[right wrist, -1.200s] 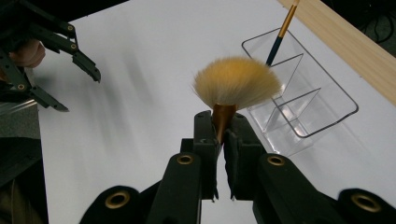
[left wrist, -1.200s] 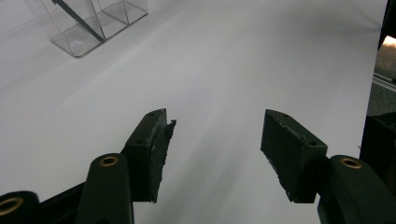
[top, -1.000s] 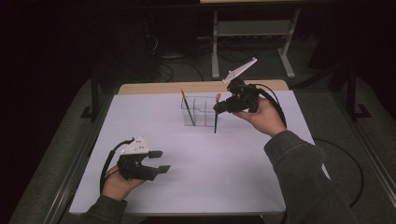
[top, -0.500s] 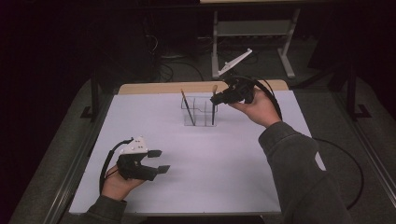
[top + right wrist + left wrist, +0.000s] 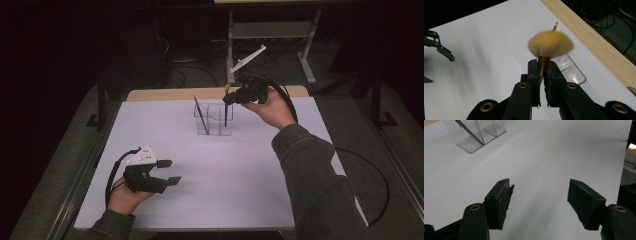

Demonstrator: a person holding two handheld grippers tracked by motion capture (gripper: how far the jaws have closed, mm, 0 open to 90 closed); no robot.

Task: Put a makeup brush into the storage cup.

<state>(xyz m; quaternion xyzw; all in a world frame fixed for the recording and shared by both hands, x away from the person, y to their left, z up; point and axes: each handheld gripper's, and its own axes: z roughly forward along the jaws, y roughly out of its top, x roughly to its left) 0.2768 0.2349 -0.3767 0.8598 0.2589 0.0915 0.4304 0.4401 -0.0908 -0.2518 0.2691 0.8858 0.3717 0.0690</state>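
Lifted since before, right fingers (image 5: 228, 98) clamp brush (image 5: 550, 44) above white table (image 5: 250, 190); left fingers (image 5: 170, 171) spread empty.

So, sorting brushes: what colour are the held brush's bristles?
Pale golden-yellow bristles; the right gripper view shows them best.

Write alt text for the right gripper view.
The right gripper is shut on the gold ferrule of a makeup brush, whose fluffy tan bristles fan out above its jaws. Behind lie a clear organizer on the white table and a wooden edge.
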